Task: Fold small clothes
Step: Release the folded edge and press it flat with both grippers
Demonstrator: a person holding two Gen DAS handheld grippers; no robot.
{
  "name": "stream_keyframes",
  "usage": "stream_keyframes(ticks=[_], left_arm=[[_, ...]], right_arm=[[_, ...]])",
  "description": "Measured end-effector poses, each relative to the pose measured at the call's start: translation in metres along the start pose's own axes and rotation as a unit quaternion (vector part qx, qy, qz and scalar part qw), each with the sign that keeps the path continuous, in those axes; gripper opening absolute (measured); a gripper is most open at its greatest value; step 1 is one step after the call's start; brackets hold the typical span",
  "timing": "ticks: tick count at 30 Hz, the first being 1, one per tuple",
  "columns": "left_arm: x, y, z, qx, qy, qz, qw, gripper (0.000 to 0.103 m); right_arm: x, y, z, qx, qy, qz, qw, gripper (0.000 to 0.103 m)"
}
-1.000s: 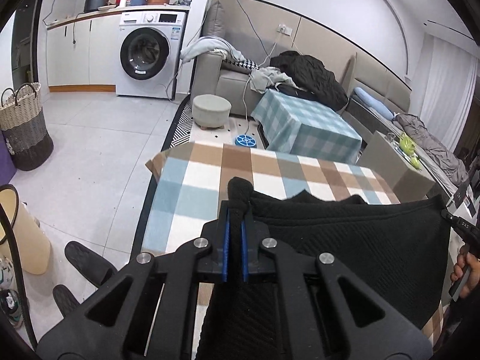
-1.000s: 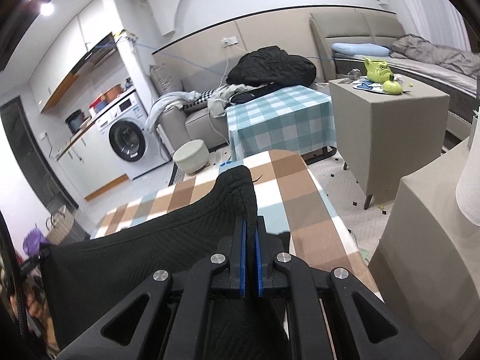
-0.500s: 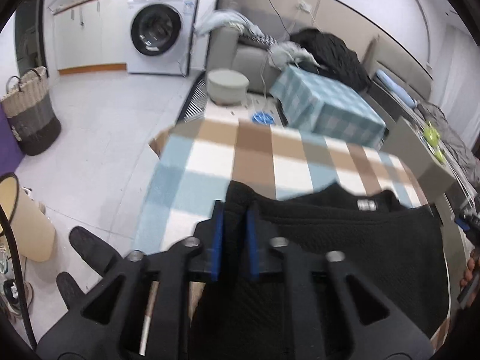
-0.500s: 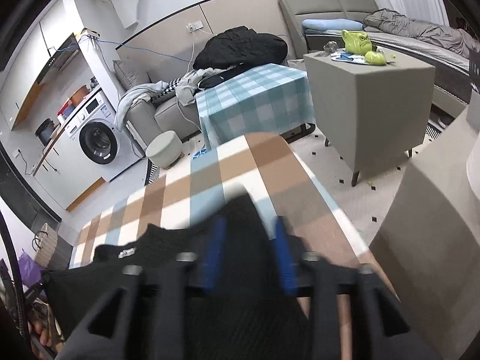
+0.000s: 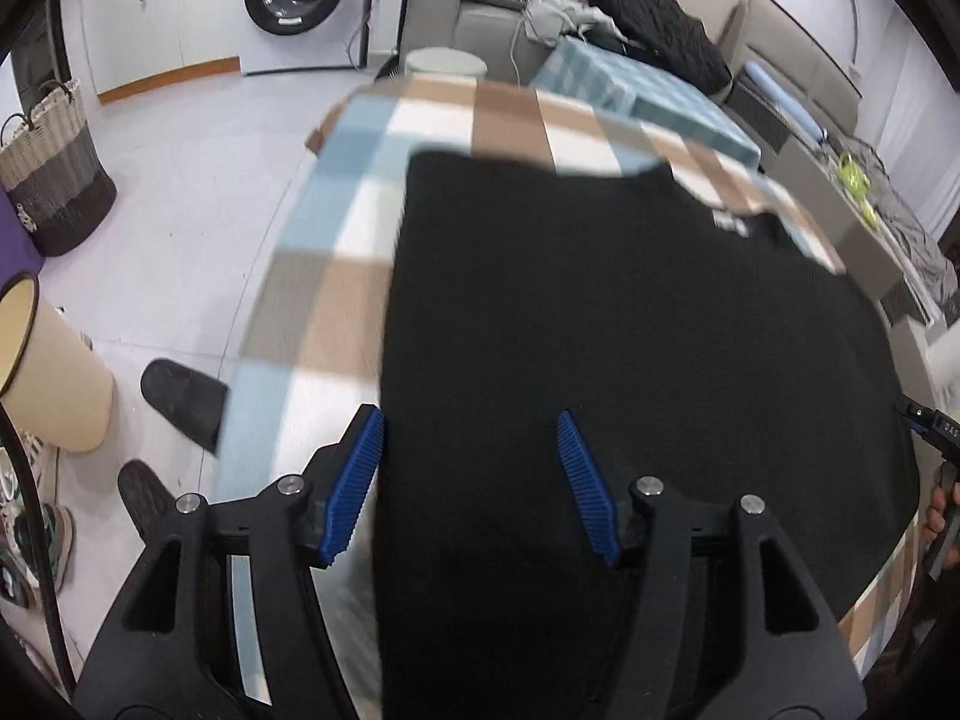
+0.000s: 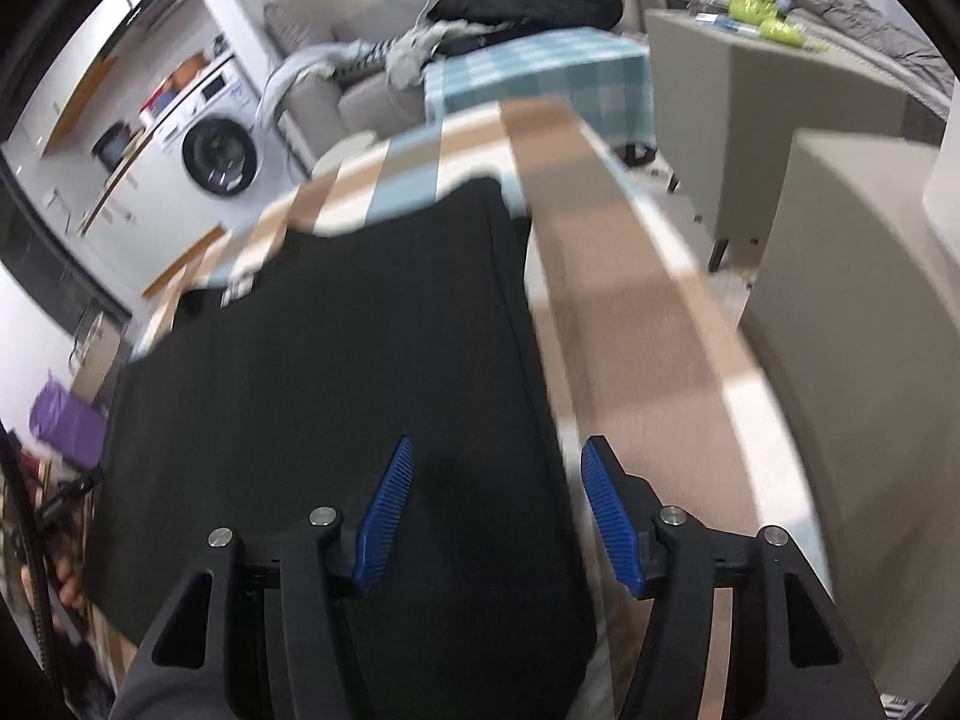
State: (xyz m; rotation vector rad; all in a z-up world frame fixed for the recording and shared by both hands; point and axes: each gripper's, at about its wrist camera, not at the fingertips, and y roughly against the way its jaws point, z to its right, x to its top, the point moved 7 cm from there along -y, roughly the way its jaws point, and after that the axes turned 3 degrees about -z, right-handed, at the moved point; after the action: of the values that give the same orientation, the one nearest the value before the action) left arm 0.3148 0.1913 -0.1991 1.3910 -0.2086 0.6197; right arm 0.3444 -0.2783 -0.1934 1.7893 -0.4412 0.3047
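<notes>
Right, garment: I see a black knit top (image 5: 630, 324) lying flat on the checked tablecloth (image 5: 336, 276), neckline away from me, filling most of the table.
Left tongs: my left gripper (image 5: 471, 483) has just been opening; its blue pads (image 5: 354, 486) now stand apart over the near left edge of the top, cloth beneath and between them but not pinched (no pad presses on it that I can see).
Right tongs: my right gripper (image 6: 498, 519) has likewise just been opening; its jaws straddle the near right edge of the top, holding nothing.
Weight: I judge it light, easy for two grippers to lift.
Stiffness: soft and limp, I reckon; it will sag and drape wherever it is not supported.
Surface: the textured knit should give the ribbed pads good purchase, so slipping seems unlikely.
Fragility: none to worry about, though the knit could stretch if I pull hard.
Where to take hold: I would pinch two matching corners or edge points, one per gripper, so the fold stays square.
Writing: a small white label (image 5: 732, 222) sits at the neckline; its print is too blurred to read.
Other writing: a few pale letters on the far gripper at the edge of the left view, too small for me to read.
</notes>
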Motion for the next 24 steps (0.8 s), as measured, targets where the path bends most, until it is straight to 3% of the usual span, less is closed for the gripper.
stream_keyframes(ticks=[2, 3, 4, 5, 6, 9, 14, 24], left_arm=[[-0.008, 0.001, 0.005, 0.003, -0.009, 0.007, 0.9999, 0.057], [-0.011, 0.001, 0.008, -0.001, -0.012, 0.006, 0.9999, 0.049], [-0.013, 0.002, 0.012, -0.010, -0.016, 0.006, 0.9998, 0.027], [-0.016, 0.001, 0.017, -0.028, -0.018, 0.001, 0.9994, 0.017], [-0.019, 0.002, 0.021, -0.029, -0.023, -0.001, 0.9993, 0.015], [-0.024, 0.006, 0.031, 0.002, -0.052, 0.007, 0.9986, 0.014], [-0.048, 0.022, 0.029, -0.006, -0.049, 0.011, 0.9987, 0.014], [-0.116, 0.069, 0.017, -0.002, -0.055, 0.012, 0.9984, 0.015]], right_arm=[[-0.008, 0.000, -0.002, 0.000, 0.015, 0.008, 1.000, 0.056], [-0.011, 0.000, -0.006, 0.004, 0.028, 0.009, 1.000, 0.038], [-0.013, -0.002, -0.011, 0.015, 0.035, 0.005, 0.999, 0.030], [-0.015, -0.002, -0.014, 0.017, 0.042, 0.006, 0.999, 0.024], [-0.017, -0.002, -0.017, 0.008, 0.054, 0.009, 0.998, 0.021], [-0.023, 0.000, -0.023, 0.003, 0.072, 0.012, 0.997, 0.017], [-0.040, 0.011, -0.018, 0.011, 0.068, 0.012, 0.998, 0.017], [-0.120, 0.055, -0.017, 0.024, 0.062, -0.003, 0.998, 0.017]])
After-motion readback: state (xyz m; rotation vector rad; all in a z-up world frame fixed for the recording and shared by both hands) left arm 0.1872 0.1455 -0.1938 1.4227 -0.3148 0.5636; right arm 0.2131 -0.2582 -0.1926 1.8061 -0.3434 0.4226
